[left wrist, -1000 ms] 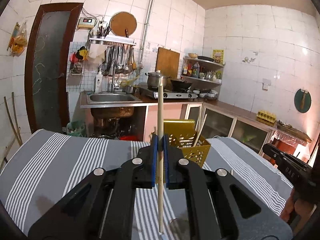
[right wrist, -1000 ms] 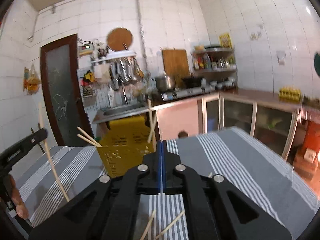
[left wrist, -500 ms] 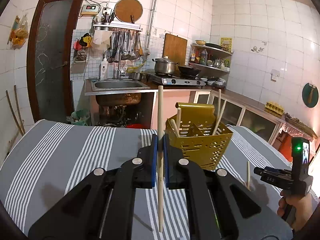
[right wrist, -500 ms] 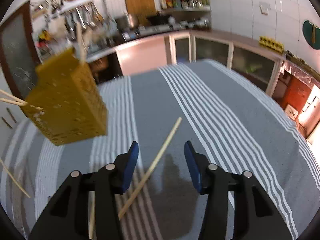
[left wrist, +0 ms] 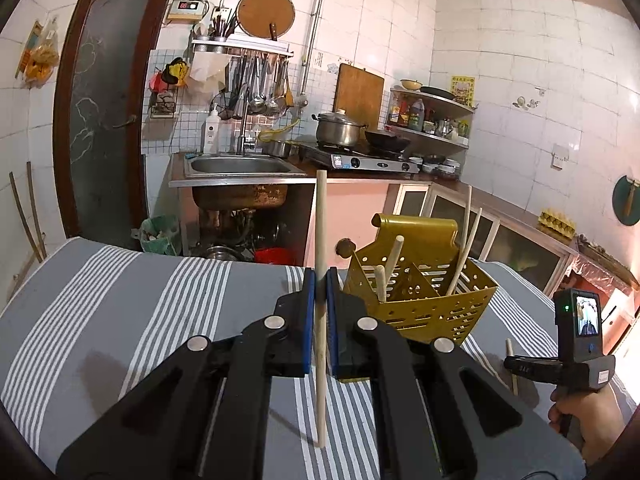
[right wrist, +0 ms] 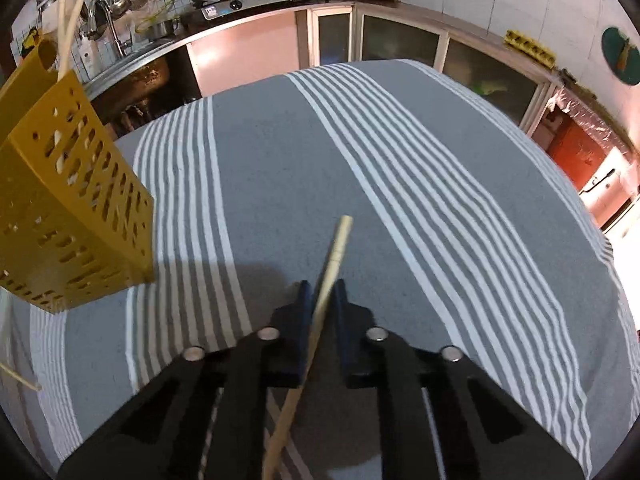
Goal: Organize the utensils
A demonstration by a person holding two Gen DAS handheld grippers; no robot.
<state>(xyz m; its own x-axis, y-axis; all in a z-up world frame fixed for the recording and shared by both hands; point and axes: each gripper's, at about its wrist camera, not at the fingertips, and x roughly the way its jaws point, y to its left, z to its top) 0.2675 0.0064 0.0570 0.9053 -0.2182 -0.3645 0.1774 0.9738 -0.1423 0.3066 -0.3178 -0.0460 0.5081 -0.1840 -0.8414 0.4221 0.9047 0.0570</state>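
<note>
Since half second ago, right gripper [right wrist: 321, 294] lowered over pale wooden chopstick [right wrist: 316, 324] on grey white-striped tablecloth [right wrist: 400, 184]; blue pads narrowed about it, contact not discernible. Left gripper [left wrist: 321, 312] clamped on upright wooden chopstick [left wrist: 321, 240], just left of yellow perforated utensil holder [left wrist: 420, 304]. White-tiled kitchen, steel sink [left wrist: 240, 166] seen behind holder.

White tiled walls [left wrist: 500, 60], a dark door [left wrist: 104, 112], a steel sink [left wrist: 240, 166], stove [left wrist: 368, 160], and grey striped surface [right wrist: 400, 184].
</note>
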